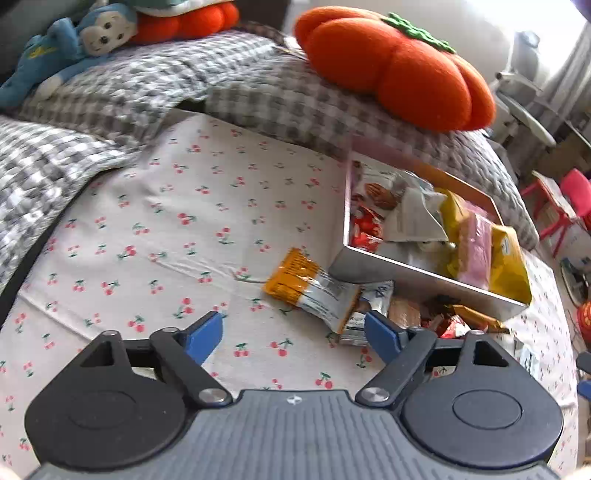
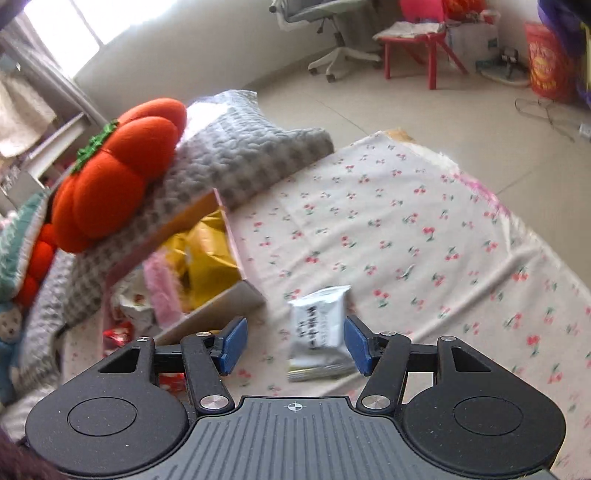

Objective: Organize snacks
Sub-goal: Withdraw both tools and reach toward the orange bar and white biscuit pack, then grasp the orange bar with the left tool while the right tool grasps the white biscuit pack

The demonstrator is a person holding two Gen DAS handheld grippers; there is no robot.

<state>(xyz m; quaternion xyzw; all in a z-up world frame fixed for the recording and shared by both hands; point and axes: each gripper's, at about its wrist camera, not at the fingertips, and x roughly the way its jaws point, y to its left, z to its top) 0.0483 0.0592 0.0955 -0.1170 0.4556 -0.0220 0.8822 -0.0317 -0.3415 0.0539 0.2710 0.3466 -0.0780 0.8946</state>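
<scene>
Left wrist view: the left gripper (image 1: 293,334) hangs over a bed sheet (image 1: 177,221) printed with small cherries, its blue pads spread wide with nothing between them. At about one o'clock from the gripper lies an orange and clear snack packet (image 1: 312,288) flat on the sheet, just beside the near corner of a shallow snack box (image 1: 424,275). The box sits at two o'clock, tilted in the frame, and holds a jumble of wrappers: yellow bags (image 1: 508,258), a pink packet (image 1: 476,245), a white wrapper (image 1: 417,218) and red sweets (image 1: 365,225). More loose snacks, among them red and gold wrapped sweets (image 1: 458,321), lie against the box's near wall, behind the right-hand pad. At twelve o'clock a grey checked quilt (image 1: 147,85) is bunched along the head of the bed, with an orange pumpkin-shaped cushion (image 1: 395,66) on it and a blue plush monkey (image 1: 66,48) at eleven o'clock.

Right wrist view: the right gripper (image 2: 295,343) is partly open, empty, and its pads frame a white snack packet (image 2: 319,328) with dark print that lies flat on the cherry sheet; the picture is blurred, and the pads do not appear to press on it. The same box is at ten o'clock, showing yellow bags and the pink packet. The pumpkin cushion rests on the quilt at eleven o'clock. Past the bed's edge, at one o'clock, stand a red chair (image 2: 417,51) and a wheeled office chair (image 2: 328,33) on a pale tiled floor (image 2: 424,107).
</scene>
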